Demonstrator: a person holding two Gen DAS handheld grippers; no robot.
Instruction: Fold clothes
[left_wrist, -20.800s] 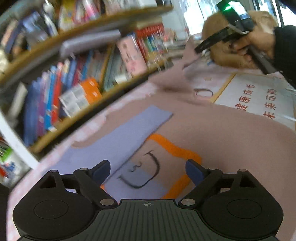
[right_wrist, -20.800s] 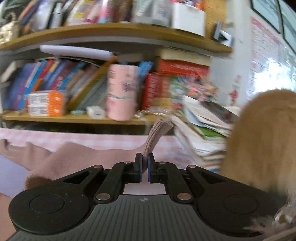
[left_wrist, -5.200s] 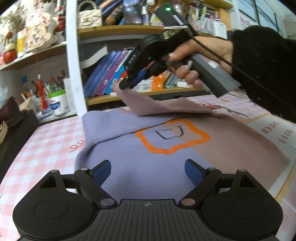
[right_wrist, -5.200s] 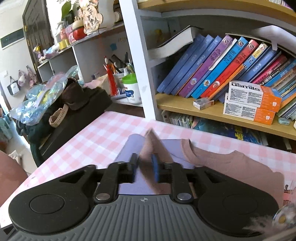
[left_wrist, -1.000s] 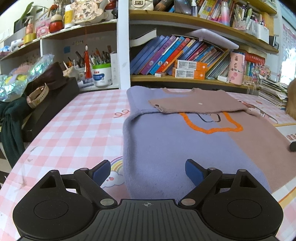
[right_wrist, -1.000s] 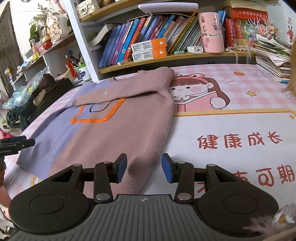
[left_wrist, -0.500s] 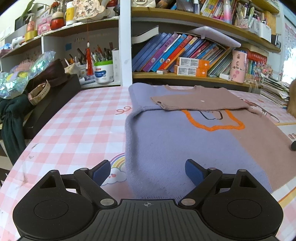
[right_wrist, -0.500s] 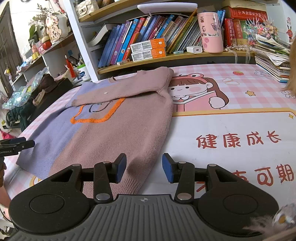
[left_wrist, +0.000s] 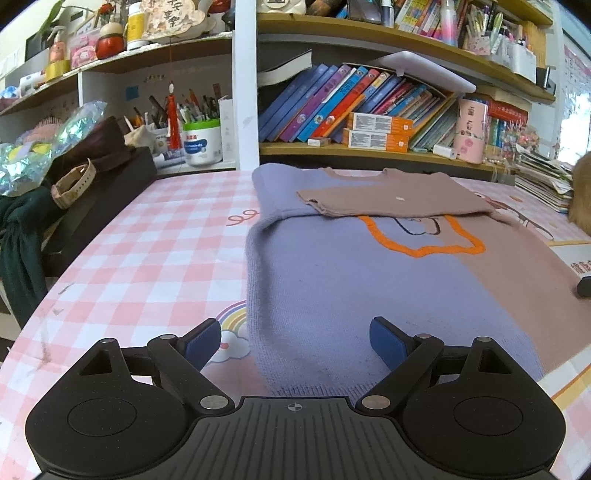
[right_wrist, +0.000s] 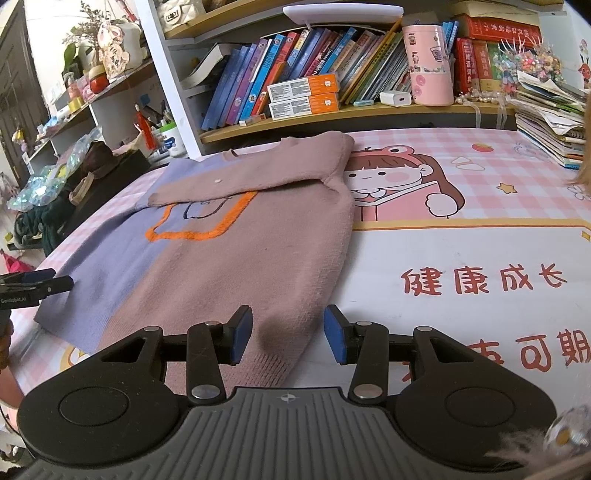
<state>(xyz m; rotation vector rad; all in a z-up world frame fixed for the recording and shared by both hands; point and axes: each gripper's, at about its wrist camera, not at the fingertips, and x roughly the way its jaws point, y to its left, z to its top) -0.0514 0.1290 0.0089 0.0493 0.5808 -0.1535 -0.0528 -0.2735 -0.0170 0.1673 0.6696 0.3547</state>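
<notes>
Sweater (left_wrist: 369, 280), half lavender and half dusty pink with an orange outlined square on the chest, lies flat on the pink checked tablecloth (left_wrist: 155, 251), filling the middle of both views. Its pink sleeve (left_wrist: 391, 199) is folded across the chest and covers the top edge of the orange outline; in the right wrist view the same sleeve (right_wrist: 251, 177) runs from the shoulder at centre toward the left.

At the bottom of the left wrist view, the left gripper (left_wrist: 295, 341) stands released, its blue pads wide apart, with the lavender hem just ahead and between them but touching neither. In the right wrist view, this gripper shows as a dark tip at the left edge (right_wrist: 33, 284), beside the lavender corner.

At the bottom of the right wrist view, the right gripper (right_wrist: 288, 334) is also released, its jaws part way apart over the pink hem corner (right_wrist: 273, 354), with nothing pinched.

Behind the table, a bookshelf (left_wrist: 369, 147) spans the upper part of both views, and a pink cylinder (right_wrist: 428, 66) stands on it at upper right.
</notes>
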